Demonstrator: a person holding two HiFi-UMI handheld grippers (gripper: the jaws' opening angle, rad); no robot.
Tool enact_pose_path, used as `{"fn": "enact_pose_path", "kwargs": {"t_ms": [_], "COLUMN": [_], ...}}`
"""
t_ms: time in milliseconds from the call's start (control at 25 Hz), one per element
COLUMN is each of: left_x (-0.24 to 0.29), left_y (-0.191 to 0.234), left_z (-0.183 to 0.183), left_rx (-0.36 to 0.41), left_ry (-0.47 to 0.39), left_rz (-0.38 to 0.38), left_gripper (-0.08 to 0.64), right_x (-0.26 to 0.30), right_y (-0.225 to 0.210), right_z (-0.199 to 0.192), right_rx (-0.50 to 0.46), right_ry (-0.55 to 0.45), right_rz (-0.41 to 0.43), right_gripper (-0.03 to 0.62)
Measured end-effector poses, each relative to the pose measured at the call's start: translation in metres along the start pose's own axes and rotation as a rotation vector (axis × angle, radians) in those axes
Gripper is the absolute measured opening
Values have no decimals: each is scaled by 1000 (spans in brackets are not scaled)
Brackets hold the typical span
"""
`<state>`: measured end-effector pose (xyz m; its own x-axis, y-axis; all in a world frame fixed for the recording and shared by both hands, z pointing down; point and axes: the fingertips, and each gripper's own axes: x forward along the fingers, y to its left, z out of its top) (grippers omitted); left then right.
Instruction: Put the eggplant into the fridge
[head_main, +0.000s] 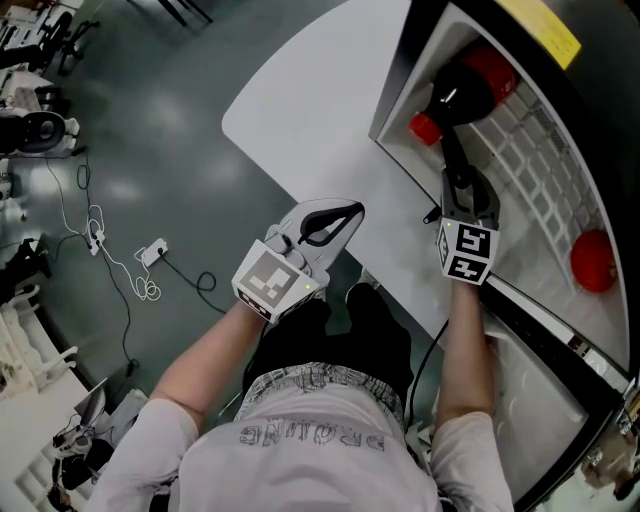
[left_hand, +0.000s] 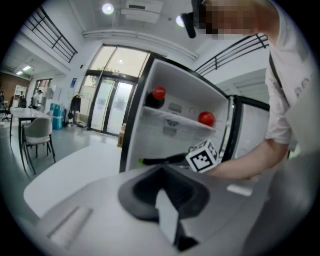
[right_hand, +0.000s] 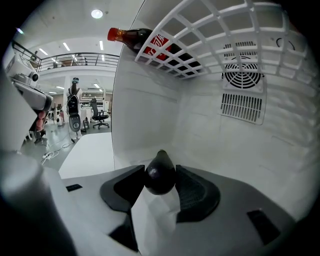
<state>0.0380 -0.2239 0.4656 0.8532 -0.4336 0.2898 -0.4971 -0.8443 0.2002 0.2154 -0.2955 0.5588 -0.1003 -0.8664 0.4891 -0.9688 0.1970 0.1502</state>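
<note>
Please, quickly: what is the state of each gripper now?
Left gripper: jaws closed, holding nothing.
Right gripper: jaws closed on the eggplant.

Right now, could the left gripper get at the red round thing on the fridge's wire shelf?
Probably yes. The fridge stands open and the left gripper has a clear line to the red round thing on the wire shelf; the right gripper, holding the eggplant, is below that shelf.
</note>
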Motion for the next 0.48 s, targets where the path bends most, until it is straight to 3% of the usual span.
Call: {"fn": "enact_pose_path", "kwargs": {"t_ms": [480], "left_x": [6], "left_y": [-5], "left_z": [2], "left_rx": [-5], "left_ry": [2], "left_rz": [-2], "left_gripper": [9], "right_x": [9], "right_y": [-7], "right_z": [-11], "right_rx": [-46], "right_ry": [76], "right_rz": [-43], "right_gripper": [189]}}
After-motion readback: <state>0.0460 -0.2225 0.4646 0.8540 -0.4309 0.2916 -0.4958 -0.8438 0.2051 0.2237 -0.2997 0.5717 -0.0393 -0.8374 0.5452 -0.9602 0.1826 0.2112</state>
